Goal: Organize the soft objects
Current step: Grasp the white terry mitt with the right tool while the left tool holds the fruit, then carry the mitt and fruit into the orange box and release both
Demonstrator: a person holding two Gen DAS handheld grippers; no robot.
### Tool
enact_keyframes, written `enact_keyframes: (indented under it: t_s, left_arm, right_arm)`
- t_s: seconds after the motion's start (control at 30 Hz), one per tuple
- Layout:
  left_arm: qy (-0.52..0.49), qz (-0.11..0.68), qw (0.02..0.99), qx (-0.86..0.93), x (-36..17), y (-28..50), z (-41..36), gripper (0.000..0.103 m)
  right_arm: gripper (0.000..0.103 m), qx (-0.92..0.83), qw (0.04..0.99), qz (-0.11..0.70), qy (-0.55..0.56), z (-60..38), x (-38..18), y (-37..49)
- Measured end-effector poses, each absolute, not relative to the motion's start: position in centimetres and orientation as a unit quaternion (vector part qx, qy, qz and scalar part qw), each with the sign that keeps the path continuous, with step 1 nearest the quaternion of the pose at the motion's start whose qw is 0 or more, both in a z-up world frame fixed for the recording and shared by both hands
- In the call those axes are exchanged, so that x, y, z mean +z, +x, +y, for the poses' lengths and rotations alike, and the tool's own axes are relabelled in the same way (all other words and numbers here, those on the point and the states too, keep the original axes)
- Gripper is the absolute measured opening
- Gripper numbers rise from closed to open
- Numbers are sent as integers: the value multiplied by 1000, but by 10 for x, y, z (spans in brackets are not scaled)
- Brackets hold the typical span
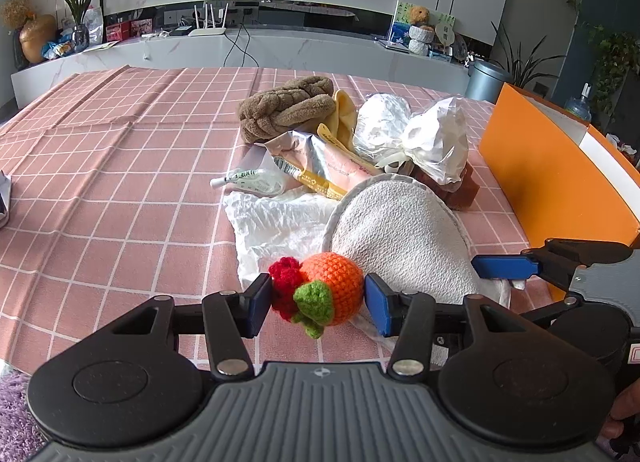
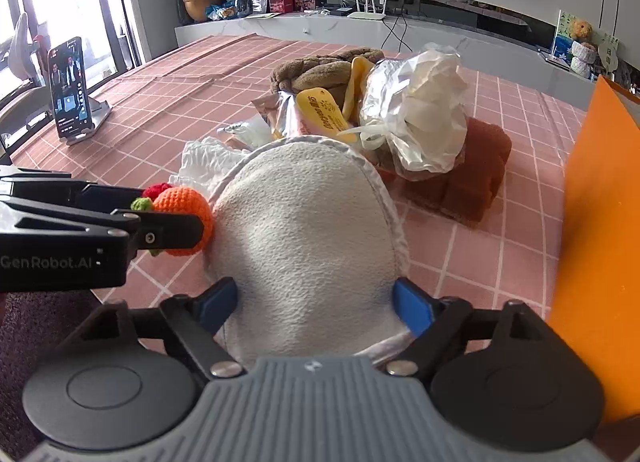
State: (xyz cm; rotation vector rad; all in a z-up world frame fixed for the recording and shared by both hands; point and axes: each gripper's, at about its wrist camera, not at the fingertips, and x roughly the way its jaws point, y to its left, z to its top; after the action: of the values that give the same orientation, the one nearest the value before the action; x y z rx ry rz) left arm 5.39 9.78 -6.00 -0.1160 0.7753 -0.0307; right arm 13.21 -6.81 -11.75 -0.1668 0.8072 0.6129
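Crocheted fruit sits clamped in left tongs; right tongs, angled downward, straddle white pad apart.

Two grippers were in play: the left gripper at lower centre and the right gripper likewise. One crocheted orange toy sat centre-low. There was one white oval pad, one brown plush braid at upper centre, one brown sponge block, one orange box at right, and one phone on a stand at left.
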Motion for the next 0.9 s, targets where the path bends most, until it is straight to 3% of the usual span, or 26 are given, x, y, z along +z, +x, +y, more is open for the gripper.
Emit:
enact_keyframes:
  t_s: [0.17, 0.23, 0.33, 0.5, 0.9]
  left_arm:
    - [-56, 380, 923, -16, -61, 53, 96, 58]
    - [-57, 380, 923, -15, -61, 53, 97, 58]
    - [-55, 381, 923, -12, -61, 53, 96, 58]
    - [-40, 379, 925, -6, -59, 50, 91, 58]
    - [-9, 336, 942, -5, -23, 33, 72, 58]
  right_arm:
    - [50, 291, 872, 384, -85, -70, -118, 127]
    - [33, 290, 873, 382, -84, -72, -117, 125]
    - [18, 283, 875, 387, -70, -80, -116, 125]
    - [11, 269, 882, 383, -57, -89, -111, 118]
    - [12, 266, 917, 295, -35, -110, -55, 86]
